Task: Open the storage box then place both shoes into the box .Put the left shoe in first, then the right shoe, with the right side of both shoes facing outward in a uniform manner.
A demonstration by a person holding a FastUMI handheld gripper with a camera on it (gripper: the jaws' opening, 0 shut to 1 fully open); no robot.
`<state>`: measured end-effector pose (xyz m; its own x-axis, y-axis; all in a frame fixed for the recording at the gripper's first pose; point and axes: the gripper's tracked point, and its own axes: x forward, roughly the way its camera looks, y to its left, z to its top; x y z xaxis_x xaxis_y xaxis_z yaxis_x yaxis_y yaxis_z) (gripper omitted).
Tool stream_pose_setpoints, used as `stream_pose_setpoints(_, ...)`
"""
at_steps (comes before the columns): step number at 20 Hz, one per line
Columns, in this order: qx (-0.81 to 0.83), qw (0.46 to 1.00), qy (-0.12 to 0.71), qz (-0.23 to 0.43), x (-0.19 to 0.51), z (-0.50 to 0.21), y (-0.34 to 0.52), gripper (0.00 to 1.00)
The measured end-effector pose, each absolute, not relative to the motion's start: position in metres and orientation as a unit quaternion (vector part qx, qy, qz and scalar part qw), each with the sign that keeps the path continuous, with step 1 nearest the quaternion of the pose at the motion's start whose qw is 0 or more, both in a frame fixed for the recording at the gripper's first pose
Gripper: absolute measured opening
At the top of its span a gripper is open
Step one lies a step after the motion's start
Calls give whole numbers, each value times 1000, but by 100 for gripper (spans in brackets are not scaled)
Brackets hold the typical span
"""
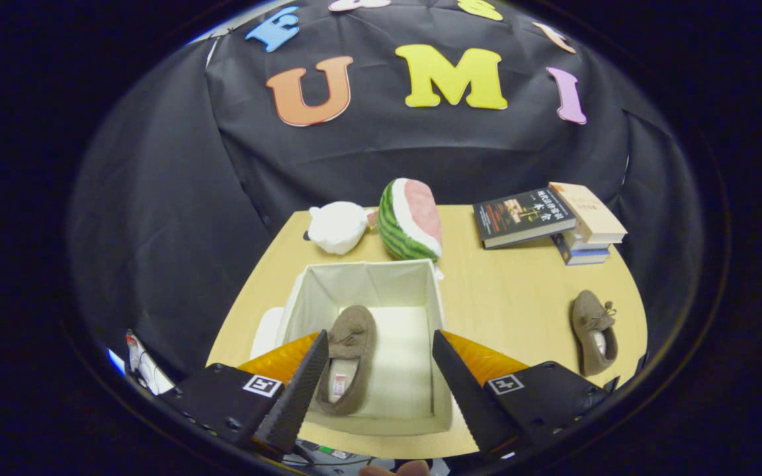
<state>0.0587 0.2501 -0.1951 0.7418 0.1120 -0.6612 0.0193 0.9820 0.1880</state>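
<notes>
Hand-held gripper (pixel 378 370) wide open, empty, above box (pixel 436 311) | one shoe (pixel 348 357) inside | next: shoe (pixel 594 330) at counter's (pixel 507 291) right edge — soft, light; pinch its heel rim.

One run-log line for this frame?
box: open | first shoe: inside | second shoe: on table | gripper: open, empty, above box

Legible text: none confirmed. Dark book (pixel 523 216) on the table (pixel 513 297) carried pale characters on its cover, too small to read. Tan book (pixel 587 213) beside it showed faint print, unreadable. Each finger mount of the gripper (pixel 379 347) bore a square black-and-white marker (pixel 262 385), patterned, not lettered.
</notes>
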Motion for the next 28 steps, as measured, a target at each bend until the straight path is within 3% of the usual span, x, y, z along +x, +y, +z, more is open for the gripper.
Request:
stream_pose_setpoints(6, 73, 952, 295, -15, 33, -161, 133, 96)
stream_pose_setpoints(11, 76, 953, 286, -59, 12, -173, 13, 96)
stream_pose_setpoints(18, 39, 937, 337, -80, -7, -250, -109, 96)
stream_pose_setpoints(28, 54, 895, 437, -70, 7, -376, -159, 97)
